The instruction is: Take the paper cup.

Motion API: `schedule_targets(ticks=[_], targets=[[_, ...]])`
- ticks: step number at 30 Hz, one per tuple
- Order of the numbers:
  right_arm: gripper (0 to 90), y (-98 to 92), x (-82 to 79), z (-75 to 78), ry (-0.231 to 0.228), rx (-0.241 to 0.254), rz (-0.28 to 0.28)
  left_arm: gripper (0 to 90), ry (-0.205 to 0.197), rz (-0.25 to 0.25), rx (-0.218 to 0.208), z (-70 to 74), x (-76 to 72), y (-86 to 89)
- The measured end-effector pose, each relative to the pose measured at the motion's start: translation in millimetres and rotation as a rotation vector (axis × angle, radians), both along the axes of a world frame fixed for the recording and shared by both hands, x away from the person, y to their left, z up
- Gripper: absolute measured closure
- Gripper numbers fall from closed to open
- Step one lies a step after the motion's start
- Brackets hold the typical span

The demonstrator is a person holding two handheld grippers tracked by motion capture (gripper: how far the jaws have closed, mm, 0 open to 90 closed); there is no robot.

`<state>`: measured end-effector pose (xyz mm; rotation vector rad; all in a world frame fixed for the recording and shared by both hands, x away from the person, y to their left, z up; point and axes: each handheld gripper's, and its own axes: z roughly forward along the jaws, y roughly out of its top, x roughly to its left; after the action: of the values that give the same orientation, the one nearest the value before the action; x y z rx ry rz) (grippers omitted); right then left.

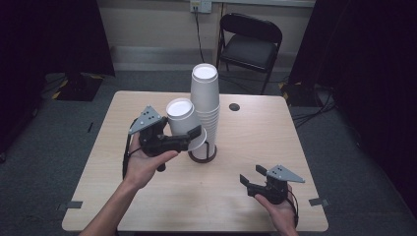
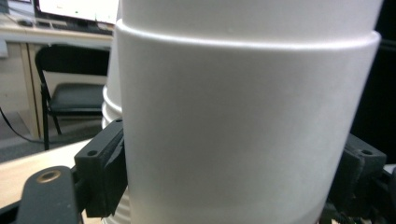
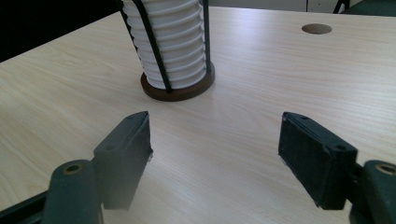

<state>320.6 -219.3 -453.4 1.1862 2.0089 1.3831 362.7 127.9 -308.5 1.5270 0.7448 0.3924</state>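
I am holding a single white cup [image 1: 183, 120] in my left tool [image 1: 194, 138], just left of centre in the high view, with its closed bottom tilting up and away toward the upper left. It is leaning right beside the tall stack of cups [image 1: 205, 98] standing in the wire holder [image 1: 202, 155], whose top lies above and to the right of my cup, so this hand is the nearer one. In the left gripper view the jaws are pressing on either side of the cup wall [image 2: 243, 130]. My right tool [image 1: 252, 176] is waiting at the lower right over the counter [image 1: 255, 132], jaws spread wide and gripping nothing.
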Motion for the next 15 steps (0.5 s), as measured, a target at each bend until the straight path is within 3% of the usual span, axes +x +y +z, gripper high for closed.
schedule_targets(ticks=[6, 9, 15], targets=[[28.6, 6.0, -2.2, 1.7, -0.031, 0.014, 0.031, 16.2, 0.054, -0.015, 0.02, -15.0, -1.5, -6.4], [28.4, 10.2, -4.7, 3.0, -0.055, 0.009, 0.053, 16.1, 0.087, -0.009, 0.009, -24.5, -0.4, -9.4], [29.3, 17.9, -7.0, 6.6, -0.063, 0.024, 0.078, 16.1, 0.14, -0.03, 0.019, -39.7, 1.1, -16.5]])
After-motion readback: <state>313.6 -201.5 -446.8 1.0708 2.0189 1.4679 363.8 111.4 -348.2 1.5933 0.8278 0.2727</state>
